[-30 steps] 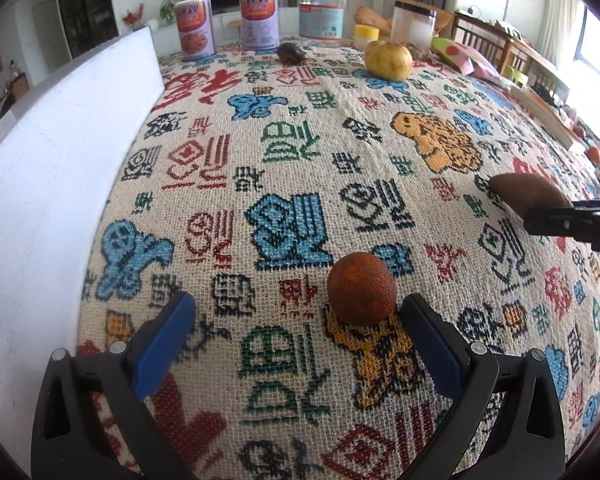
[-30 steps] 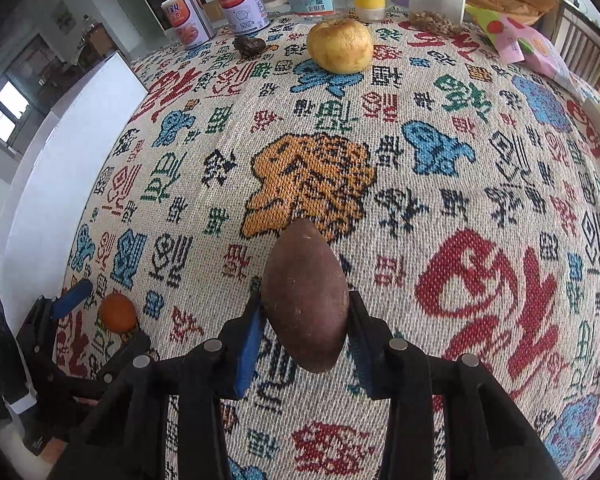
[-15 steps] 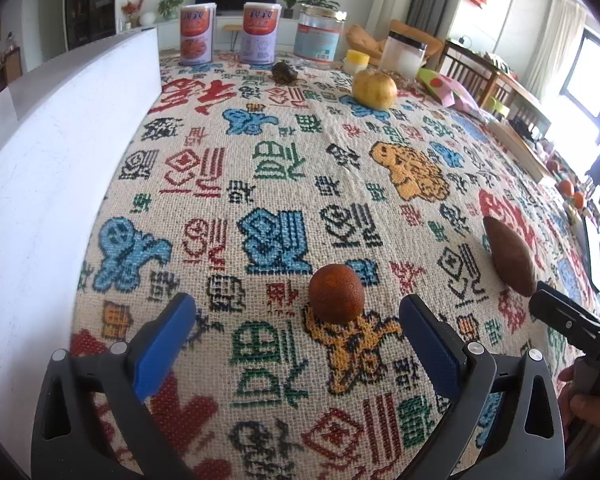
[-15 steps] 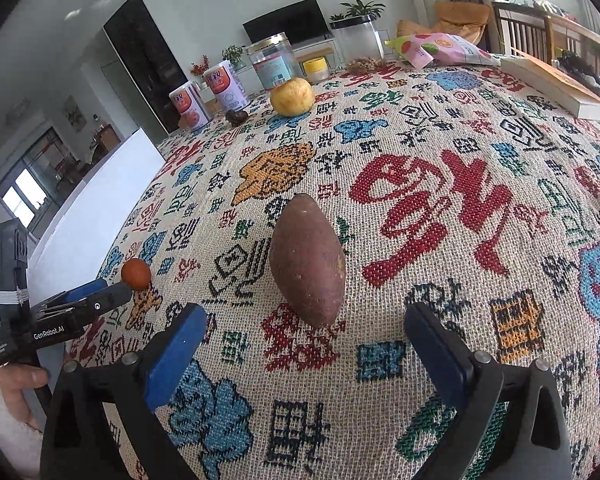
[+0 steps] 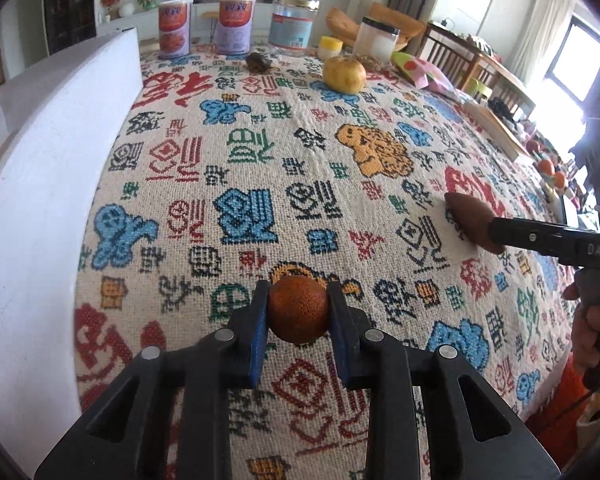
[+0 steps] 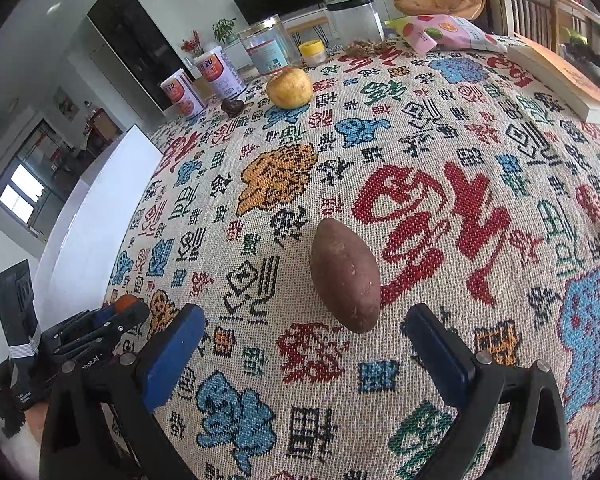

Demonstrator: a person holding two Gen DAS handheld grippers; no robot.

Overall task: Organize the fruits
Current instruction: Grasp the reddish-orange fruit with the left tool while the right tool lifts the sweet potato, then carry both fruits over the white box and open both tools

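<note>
- My left gripper (image 5: 298, 312) is clamped on the small round orange fruit (image 5: 298, 308), above the patterned woven tablecloth (image 5: 260, 168).
- My right gripper (image 6: 304, 344) gapes wide, empty; the brown oval sweet potato (image 6: 345, 274) lies on that cloth just ahead.

In the left wrist view, a black gripper finger (image 5: 548, 236) covers the near end of the brown sweet potato (image 5: 468, 218). The small orange fruit (image 6: 126, 301) barely peeks above the left gripper (image 6: 112, 316) in the right wrist view. The tins' (image 5: 174, 28) label print is too small to read.
</note>
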